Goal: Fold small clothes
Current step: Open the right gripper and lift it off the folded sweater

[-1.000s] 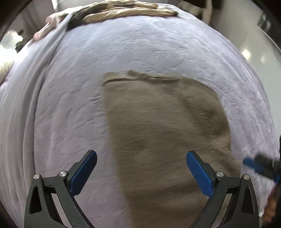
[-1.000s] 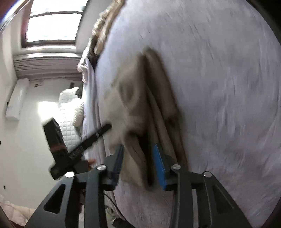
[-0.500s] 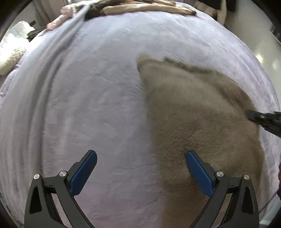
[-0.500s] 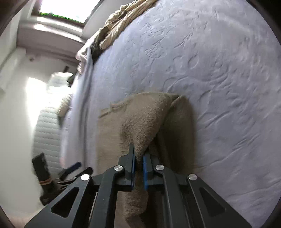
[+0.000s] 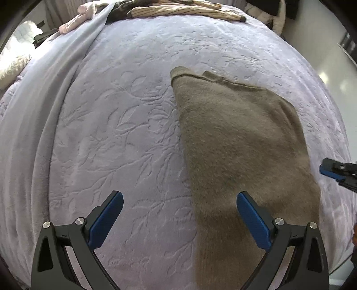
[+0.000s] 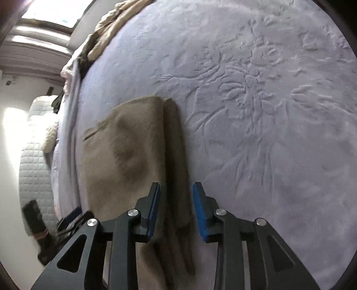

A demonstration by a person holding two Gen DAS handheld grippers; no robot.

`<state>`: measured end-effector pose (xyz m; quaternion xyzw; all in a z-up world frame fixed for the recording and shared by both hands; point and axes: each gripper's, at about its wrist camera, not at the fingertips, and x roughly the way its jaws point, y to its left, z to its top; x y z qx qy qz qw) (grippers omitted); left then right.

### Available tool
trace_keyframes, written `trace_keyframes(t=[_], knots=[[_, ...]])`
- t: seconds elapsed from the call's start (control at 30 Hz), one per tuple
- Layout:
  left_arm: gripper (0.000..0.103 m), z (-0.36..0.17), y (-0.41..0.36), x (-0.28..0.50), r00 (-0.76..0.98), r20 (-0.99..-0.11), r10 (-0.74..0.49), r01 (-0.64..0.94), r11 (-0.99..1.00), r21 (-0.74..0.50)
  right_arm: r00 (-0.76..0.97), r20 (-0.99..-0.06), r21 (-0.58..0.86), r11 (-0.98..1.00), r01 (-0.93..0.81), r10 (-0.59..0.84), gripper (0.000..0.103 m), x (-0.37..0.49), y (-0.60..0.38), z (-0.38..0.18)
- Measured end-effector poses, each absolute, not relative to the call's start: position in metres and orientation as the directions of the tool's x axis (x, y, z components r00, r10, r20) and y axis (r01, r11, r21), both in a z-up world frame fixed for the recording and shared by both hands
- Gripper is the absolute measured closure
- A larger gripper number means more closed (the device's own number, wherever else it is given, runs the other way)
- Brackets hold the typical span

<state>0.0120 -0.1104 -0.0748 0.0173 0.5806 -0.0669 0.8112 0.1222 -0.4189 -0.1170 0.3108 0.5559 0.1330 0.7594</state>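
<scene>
The left tool (image 5: 179, 210) is pointing steeply down at the bed (image 5: 116, 138), its blue pads standing wide apart with nothing between them; the near pad on the right is hanging over the tan garment (image 5: 241, 145) without touching it. The right tool (image 6: 176, 204) is tilting down more shallowly, and its jaws have just been opening: the pads are now standing apart, with the folded edge of the tan garment (image 6: 133, 156) lying between them but not pressed by either. In the left wrist view only the tip of the right tool (image 5: 334, 171) is showing at the frame's right edge, just beside the garment's side.

The garment is lying flat on the lavender embossed bedspread, one long side doubled over into a narrow band. Its near end is being cut off by the bottom of both views and by the tool frames. A heap of striped and pink clothes (image 5: 178, 10) is lying at the far edge of the bed, well apart, too squeezed by the lens to sort out.
</scene>
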Motion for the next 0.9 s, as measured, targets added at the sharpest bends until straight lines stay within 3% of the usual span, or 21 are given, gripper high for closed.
trace_keyframes(t=[0.1,0.17,0.3,0.33,0.43,0.63,0.7,0.77,0.9], knots=[[0.001,-0.083,-0.114,0.002,0.285,-0.955,-0.08,0.156,0.987,-0.036,0.349,-0.728,0.642,0.765,0.048,0.59,0.073,0.096,-0.401,-0.098],[0.001,-0.095,-0.115,-0.004,0.248,-0.966,-0.077,0.155,0.987,-0.039,0.322,-0.727,0.636,0.771,-0.016,0.607,0.082,0.084,-0.379,-0.093],[0.001,-0.111,-0.116,-0.015,0.197,-0.977,-0.083,0.14,0.989,-0.056,0.224,-0.856,0.469,0.882,-0.045,0.467,0.082,0.067,-0.347,-0.123],[0.001,-0.113,-0.115,-0.018,0.186,-0.979,-0.085,0.136,0.989,-0.06,0.187,-0.882,0.436,0.9,-0.027,0.433,0.087,0.064,-0.344,-0.138],[0.001,-0.111,-0.114,-0.023,0.185,-0.979,-0.087,0.141,0.988,-0.061,0.215,-0.869,0.457,0.89,0.005,0.445,0.091,0.047,-0.348,-0.154],[0.001,-0.106,-0.108,-0.024,0.177,-0.98,-0.088,0.145,0.988,-0.063,0.218,-0.871,0.464,0.883,0.066,0.441,0.089,0.021,-0.369,-0.142],[0.001,-0.103,-0.107,-0.025,0.18,-0.98,-0.088,0.144,0.988,-0.062,0.21,-0.887,0.436,0.895,0.09,0.411,0.085,0.018,-0.373,-0.138],[0.001,-0.102,-0.104,-0.025,0.177,-0.98,-0.09,0.143,0.988,-0.065,0.19,-0.909,0.396,0.911,0.113,0.371,0.071,0.014,-0.383,-0.137],[0.001,-0.098,-0.104,-0.032,0.175,-0.981,-0.086,0.151,0.987,-0.06,0.2,-0.898,0.422,0.895,0.145,0.391,0.07,0.002,-0.395,-0.13]])
